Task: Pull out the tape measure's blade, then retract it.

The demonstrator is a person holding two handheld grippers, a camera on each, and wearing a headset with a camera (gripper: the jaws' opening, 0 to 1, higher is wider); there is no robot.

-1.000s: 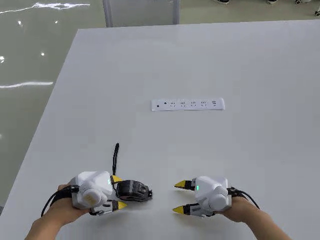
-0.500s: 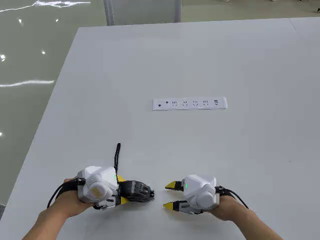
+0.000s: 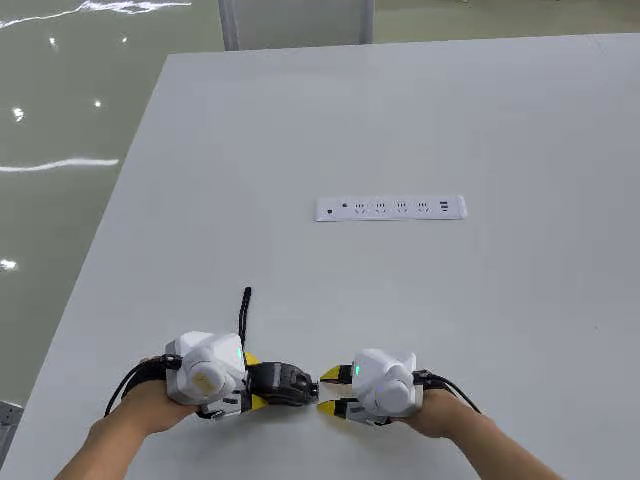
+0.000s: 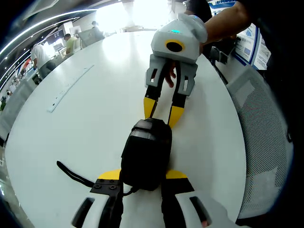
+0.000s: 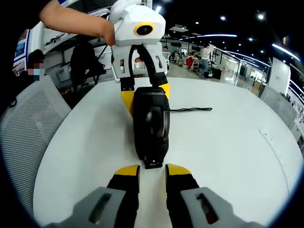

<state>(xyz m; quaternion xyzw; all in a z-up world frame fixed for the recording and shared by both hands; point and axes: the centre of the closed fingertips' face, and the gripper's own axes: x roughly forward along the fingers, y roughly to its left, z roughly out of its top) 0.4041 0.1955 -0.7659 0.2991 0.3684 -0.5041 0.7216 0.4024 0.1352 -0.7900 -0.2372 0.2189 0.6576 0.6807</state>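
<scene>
Tape measure [image 3: 280, 383] [image 4: 146, 152] [image 5: 151, 126], black-cased, lies on the white bench [image 3: 400, 120], well short of the power strip [image 3: 391, 208] on the person's side and off to its left. The left tool [image 3: 254, 380] [image 4: 143, 175] [image 5: 145, 97] is clamped on the case, one yellow tip pressed to each flank. The right tool [image 3: 329, 390] [image 4: 162, 113] [image 5: 152, 171] faces it from the side nearer the power strip's right end. Its jaws are parted by a narrow gap and hold nothing, and its tips sit right at the tape's front end beside the small blade tab. The case's black strap [image 3: 243, 312] [image 4: 71, 172] [image 5: 190, 109] trails across the bench toward the power strip.
</scene>
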